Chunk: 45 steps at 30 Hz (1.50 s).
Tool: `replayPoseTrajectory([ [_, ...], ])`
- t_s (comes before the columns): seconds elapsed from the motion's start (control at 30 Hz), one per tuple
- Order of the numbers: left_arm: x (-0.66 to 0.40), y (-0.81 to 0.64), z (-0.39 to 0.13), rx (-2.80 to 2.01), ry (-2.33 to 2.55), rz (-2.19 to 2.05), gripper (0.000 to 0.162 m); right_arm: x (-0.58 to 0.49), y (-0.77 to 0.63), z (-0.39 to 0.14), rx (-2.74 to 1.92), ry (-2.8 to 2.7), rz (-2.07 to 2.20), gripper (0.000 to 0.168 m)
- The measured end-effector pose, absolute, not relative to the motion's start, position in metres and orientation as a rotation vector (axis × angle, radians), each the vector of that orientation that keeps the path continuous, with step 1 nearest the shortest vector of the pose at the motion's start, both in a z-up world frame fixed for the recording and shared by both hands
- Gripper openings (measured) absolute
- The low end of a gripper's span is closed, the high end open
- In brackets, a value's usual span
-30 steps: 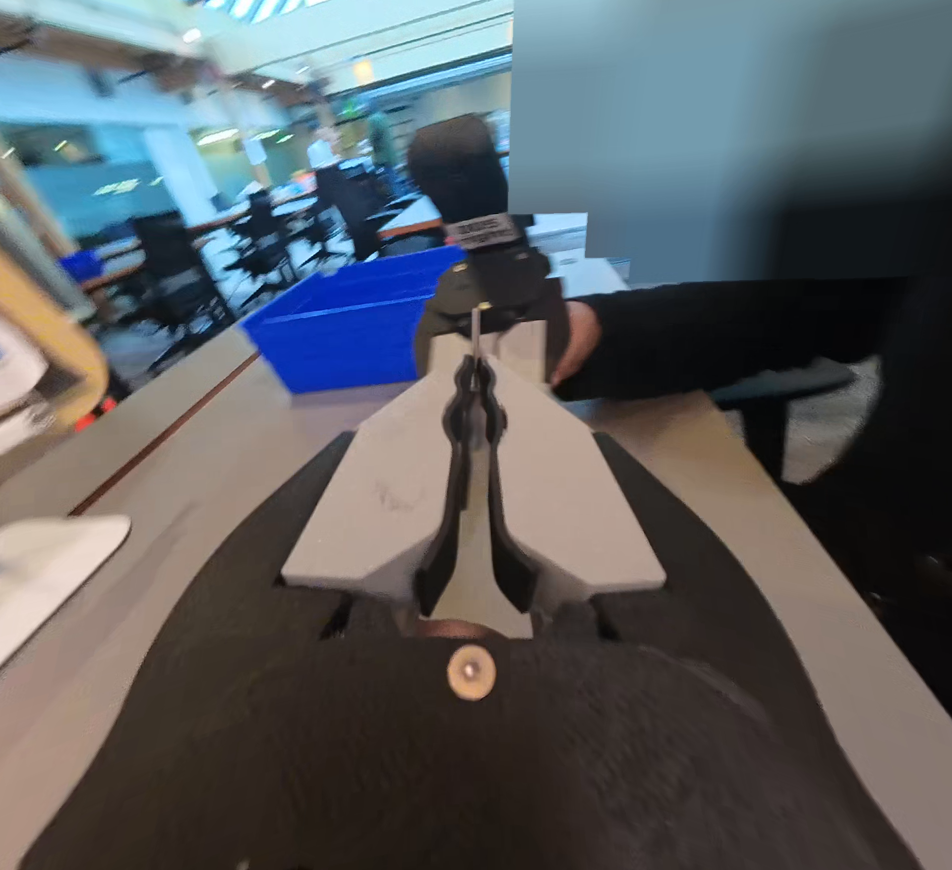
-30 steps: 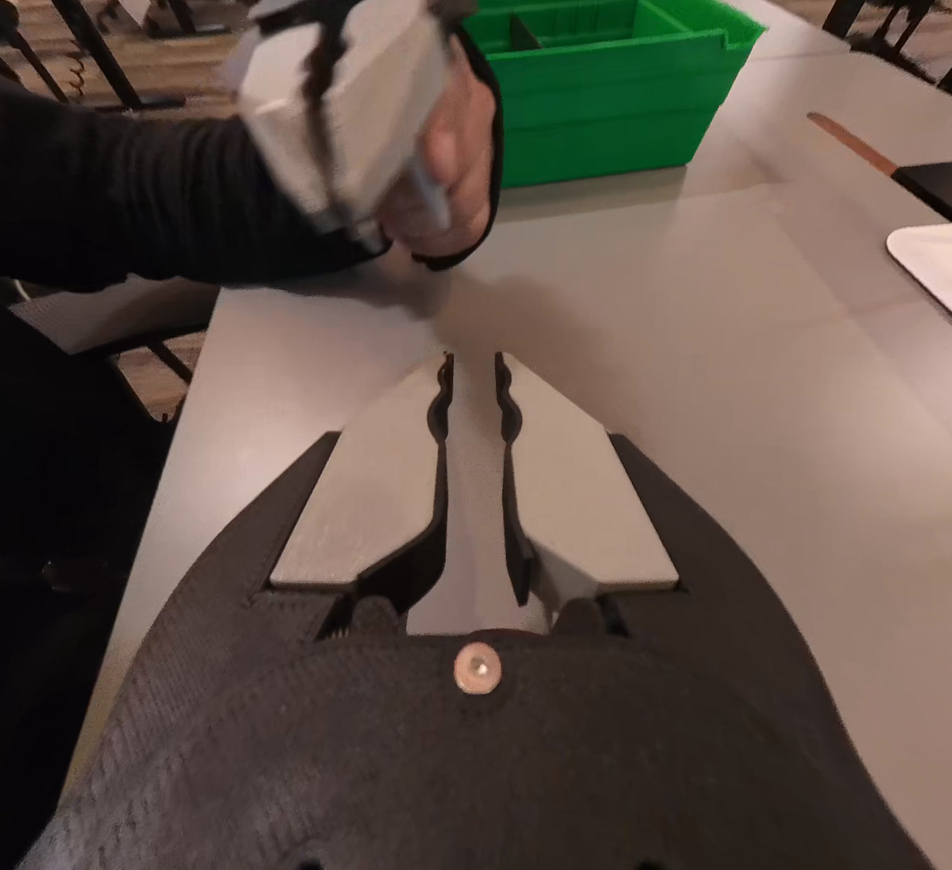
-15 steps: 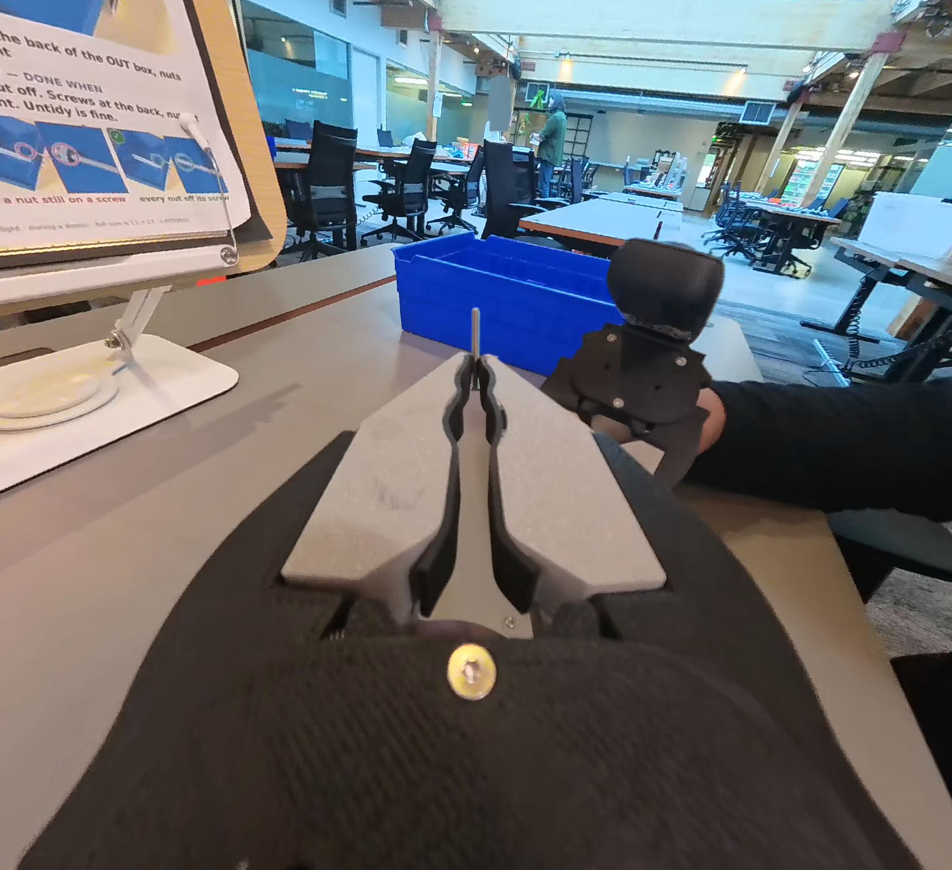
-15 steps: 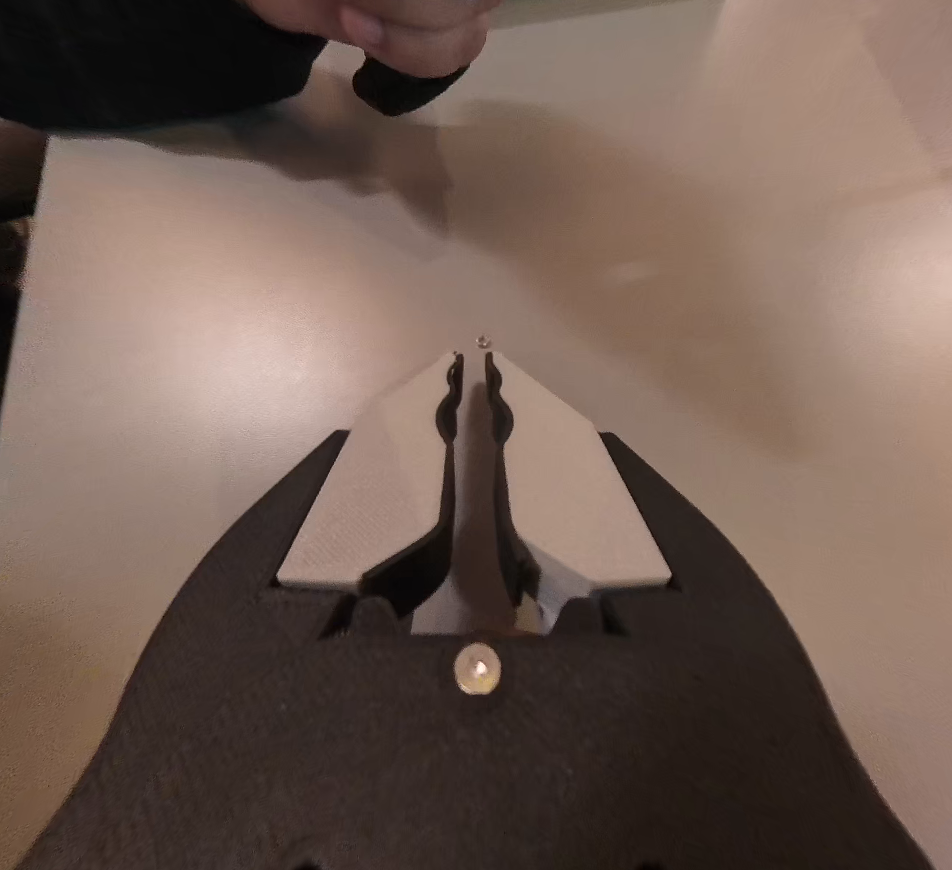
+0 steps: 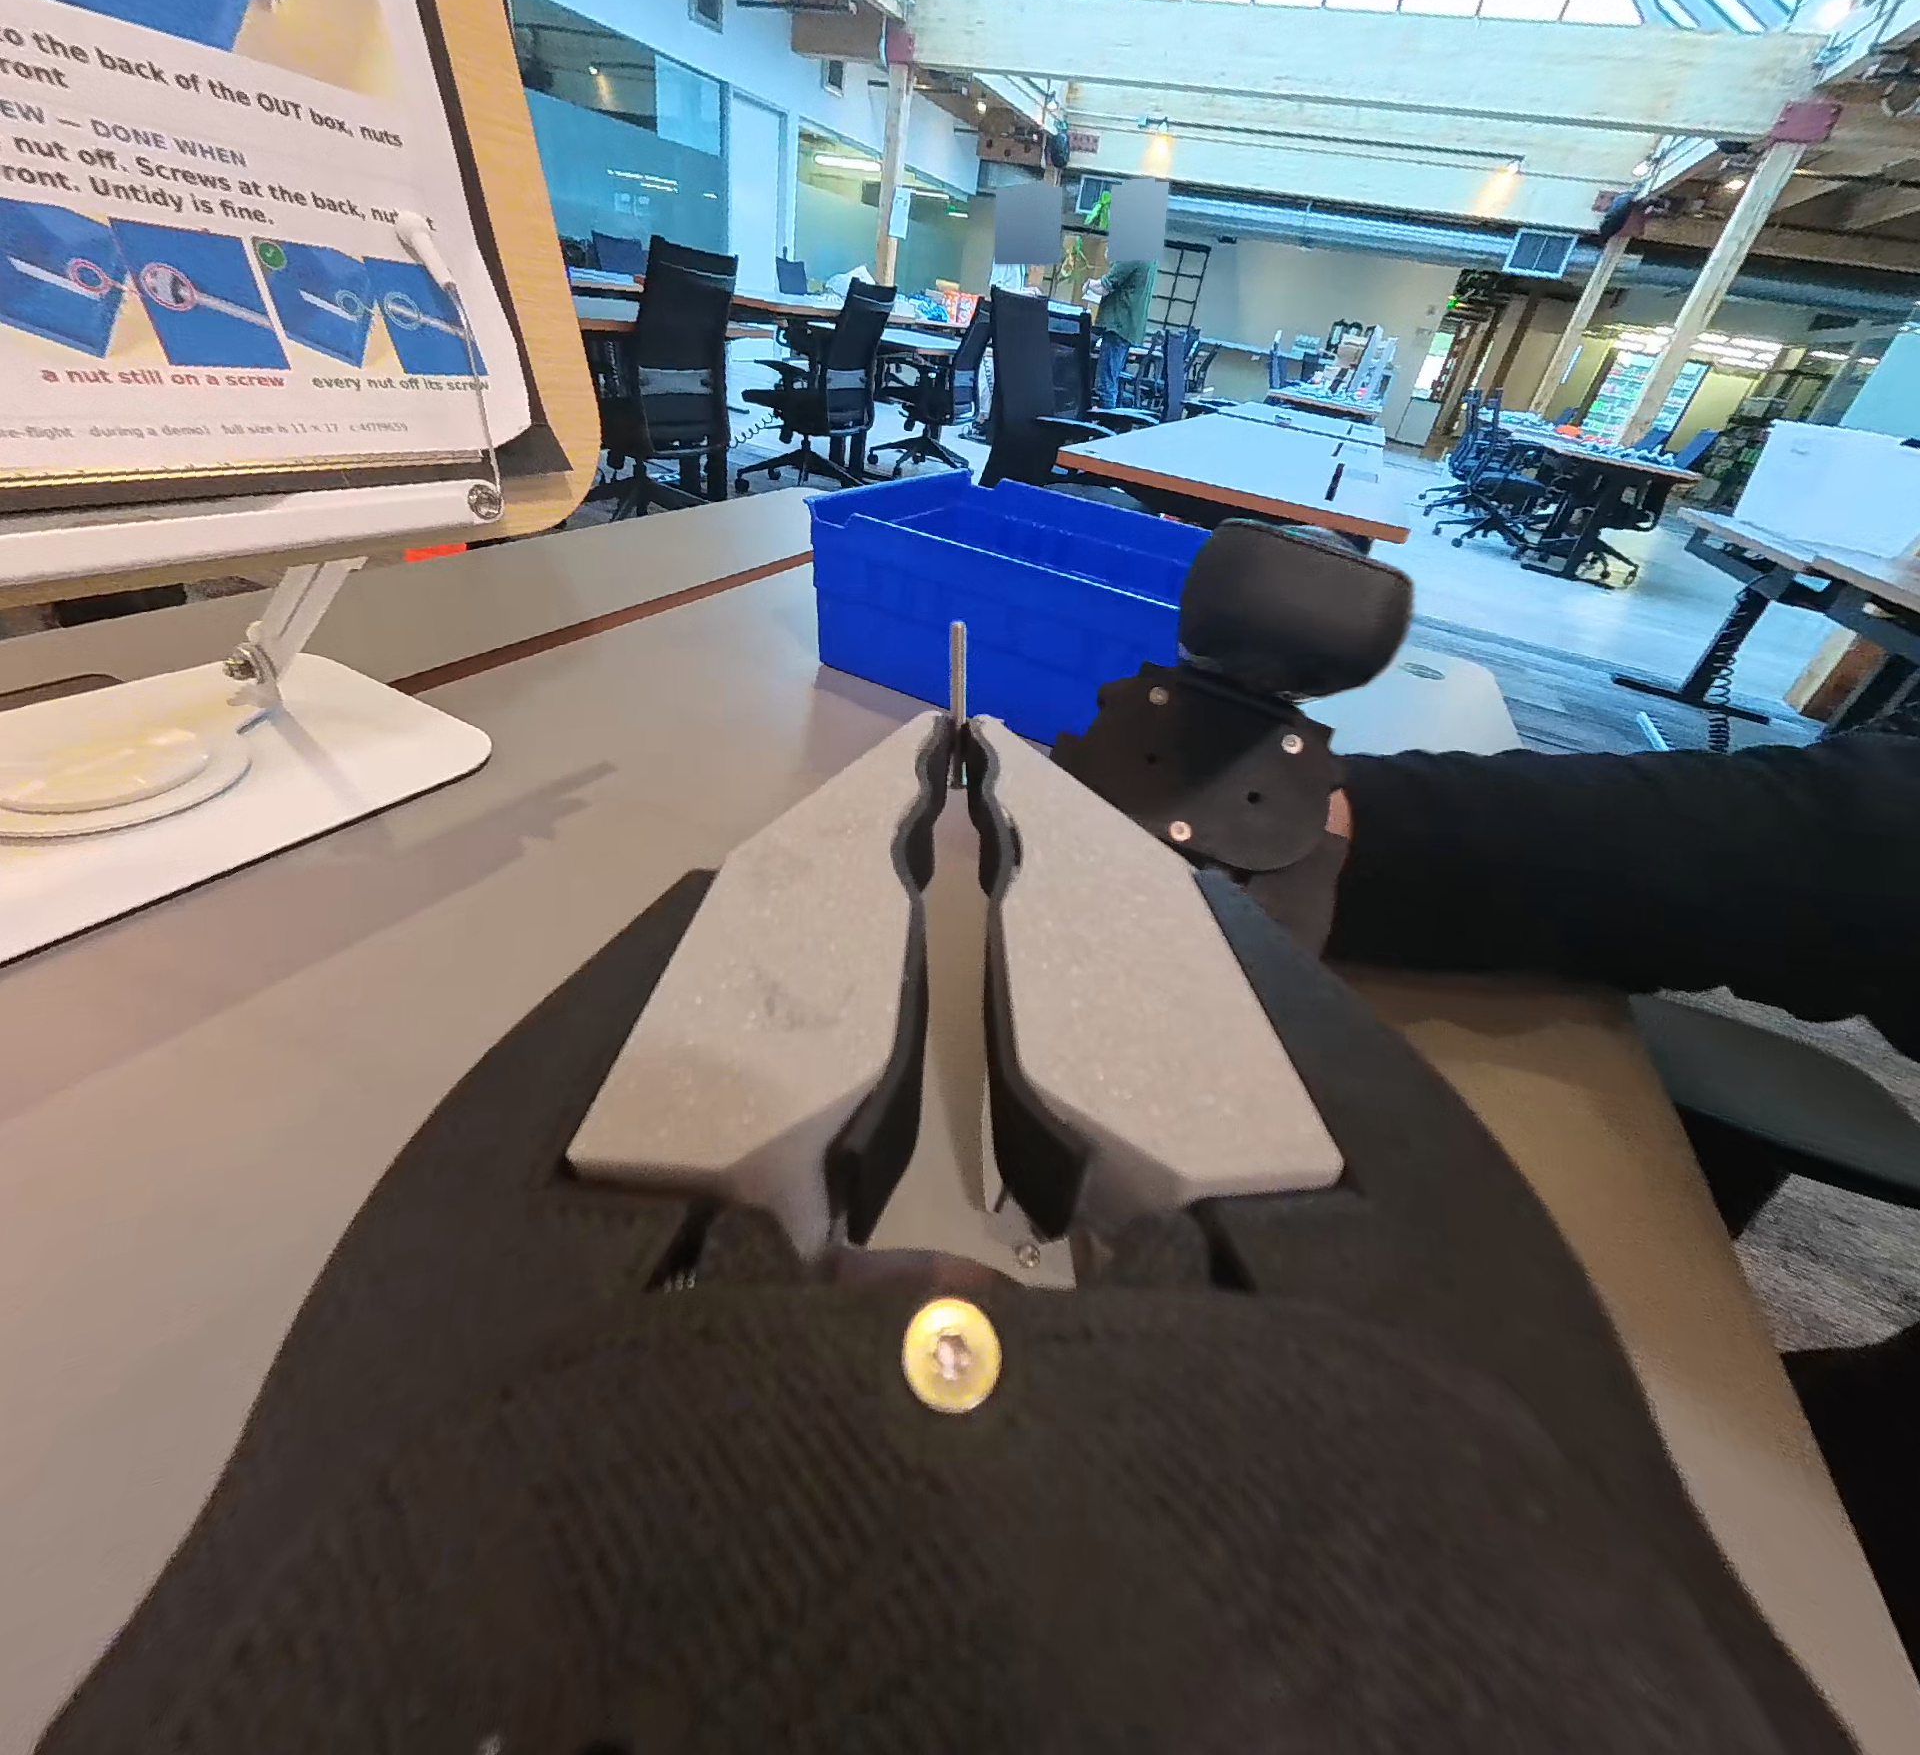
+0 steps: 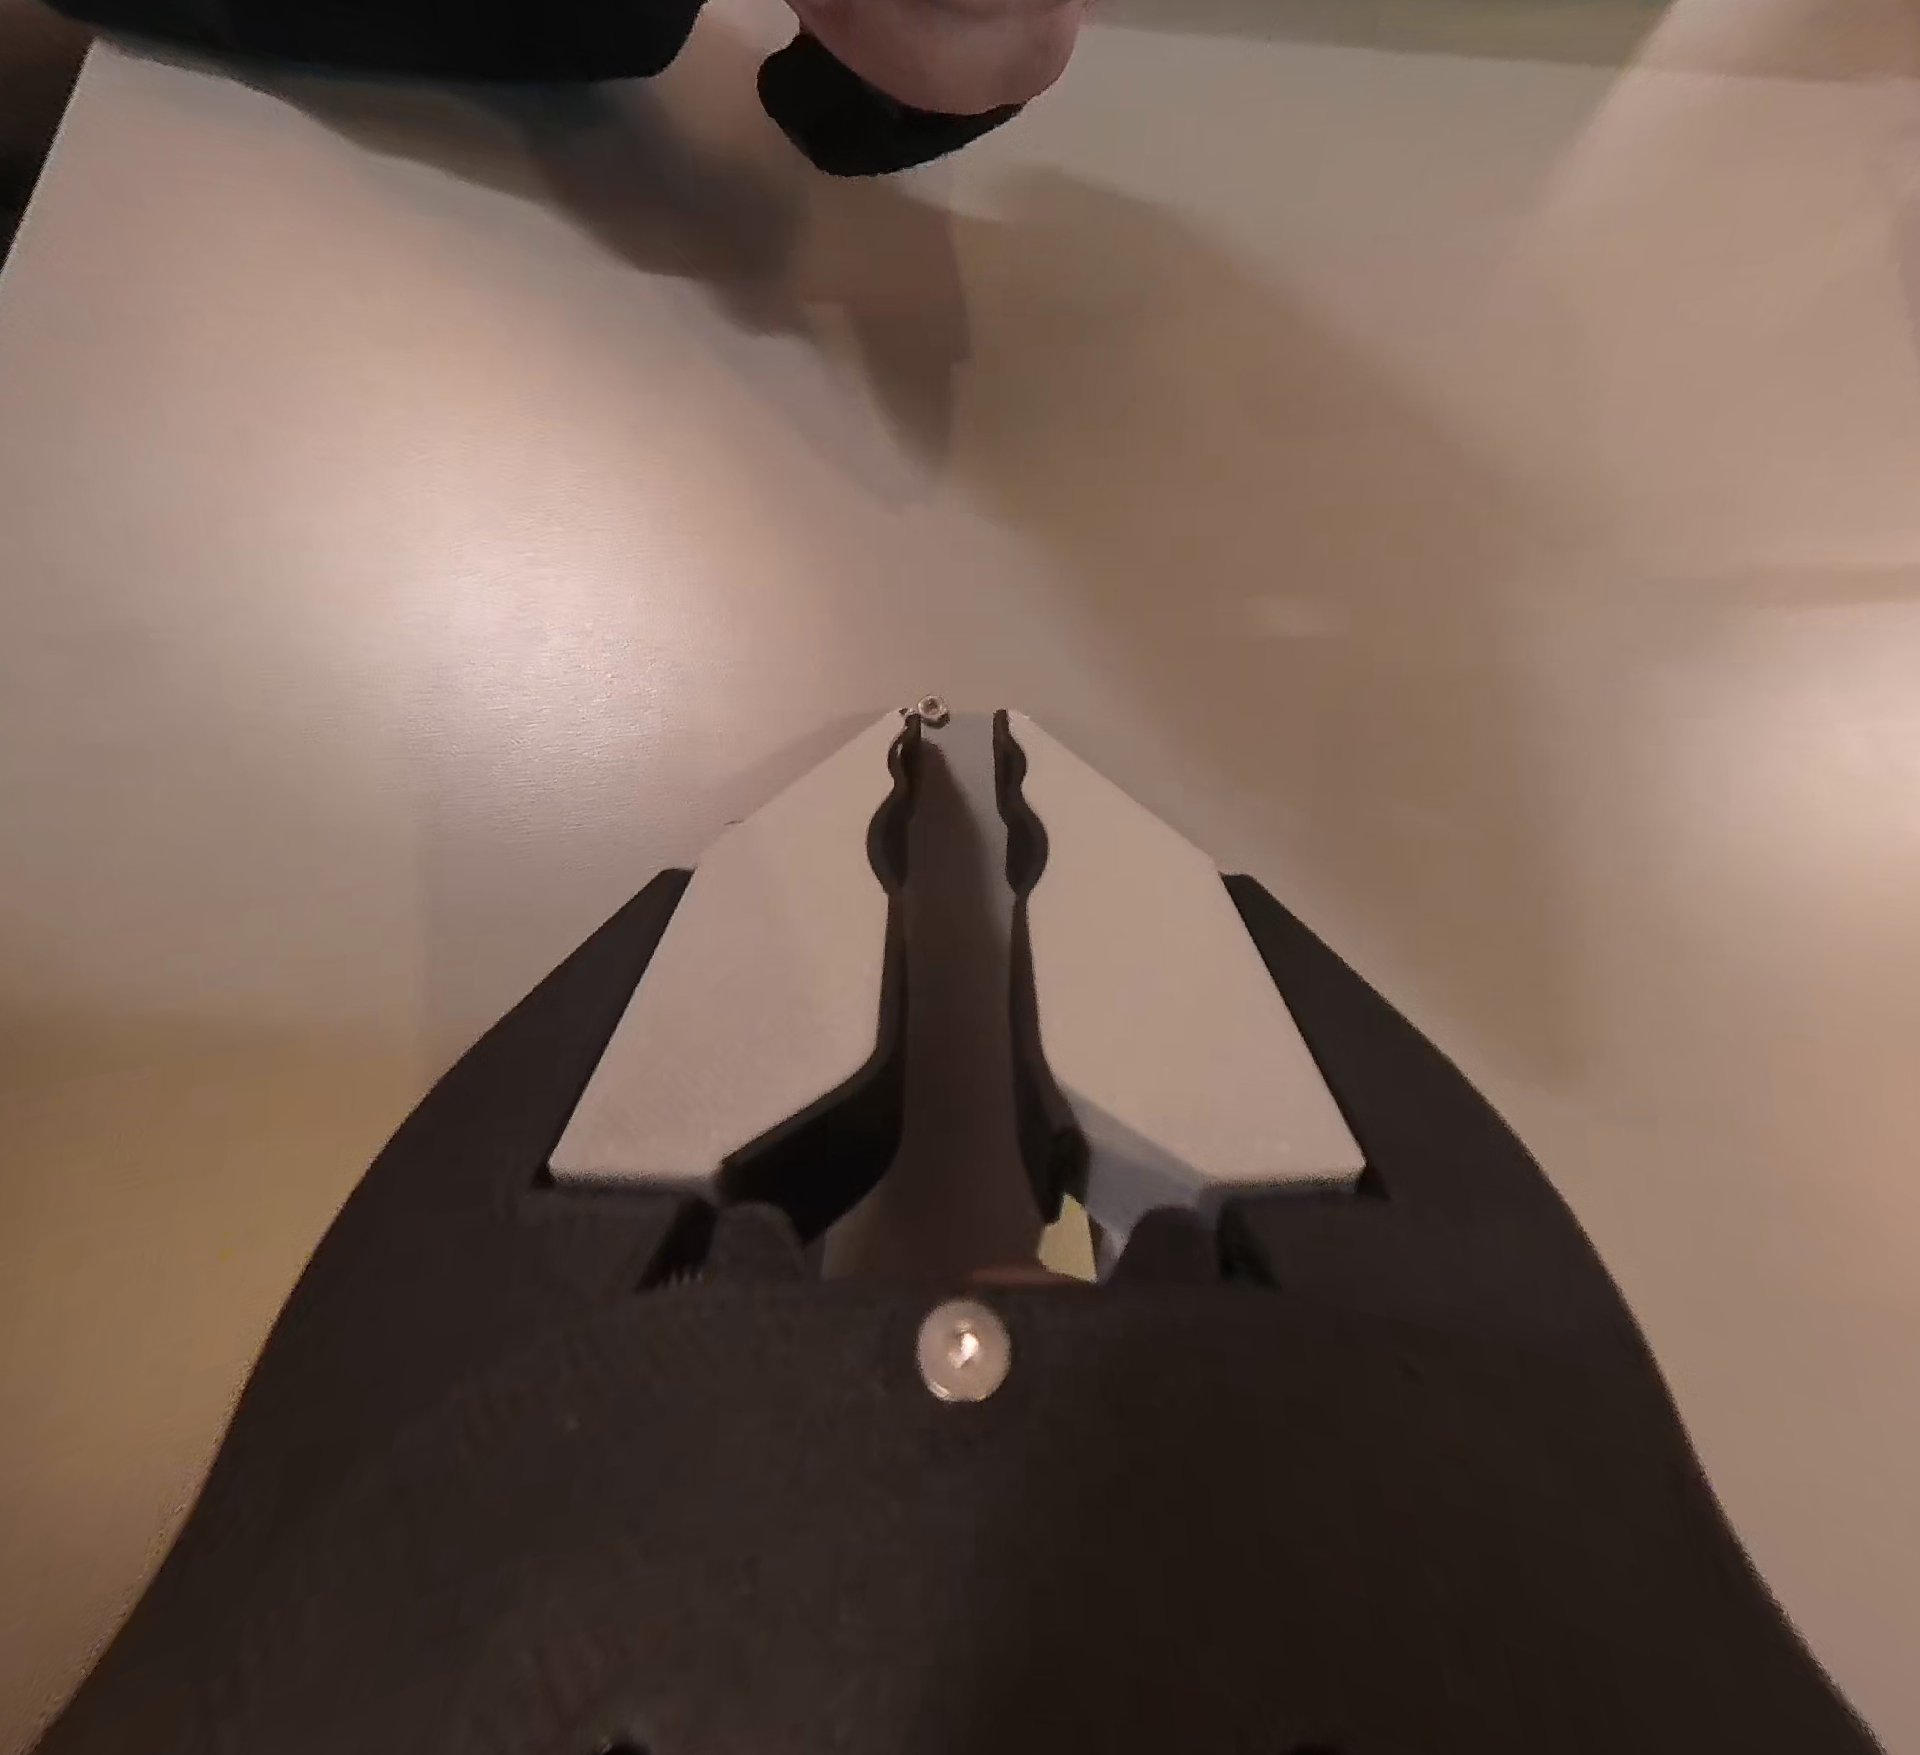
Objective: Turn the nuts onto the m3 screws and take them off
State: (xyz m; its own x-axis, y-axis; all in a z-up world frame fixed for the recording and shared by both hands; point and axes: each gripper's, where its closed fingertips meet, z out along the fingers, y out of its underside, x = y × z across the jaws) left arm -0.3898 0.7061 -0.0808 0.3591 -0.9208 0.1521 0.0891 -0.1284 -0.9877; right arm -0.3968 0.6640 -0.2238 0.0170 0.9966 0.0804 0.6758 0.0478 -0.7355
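Nut (image 6: 933, 710) pickup is in hand: right tool (image 6: 951, 720) gapes over it at its 11 o'clock tip; next, pinch squarely. Left tool (image 5: 957, 749) clamps the screw (image 5: 957, 679) upright.

The right hand-held gripper (image 6: 951, 720) has tipped down toward the counter (image 6: 416, 562), its fingertips now around the nut (image 6: 932, 709). The left hand-held gripper (image 5: 956, 747) has swung from the right one toward the blue bin (image 5: 997, 583).

Left gripper (image 5: 957, 749): grey wedge fingers, black textured body, brass screw (image 5: 952, 1354). Right gripper (image 6: 954, 718): identical, silver screw (image 6: 963, 1362). Black sleeve (image 5: 1621, 858).
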Motion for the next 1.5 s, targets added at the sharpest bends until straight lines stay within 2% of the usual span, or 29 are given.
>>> replayPoseTrajectory([
  [0.03,-0.39,0.706,-0.081,-1.418,0.811,-1.055,0.0,-0.397,0.664,-0.224,-1.68,-1.727,0.691,0.011],
  [0.2,-0.391,0.708,-0.082,-1.427,0.8,-1.063,0.0,-0.4,0.655,-0.22,-1.604,-1.754,0.73,0.009],
  [0.77,-0.39,0.707,-0.083,-1.434,0.811,-1.065,0.0,-0.408,0.587,-0.157,-1.022,-1.777,0.897,0.0],
  [1.3,-0.39,0.707,-0.083,-1.438,0.816,-1.065,0.0,-0.412,0.581,-0.16,-1.024,-1.806,0.914,0.0],
  [1.5,-0.393,0.711,-0.083,-1.44,0.804,-1.05,0.0,-0.409,0.613,-0.174,-1.214,-1.772,0.796,0.0],
])
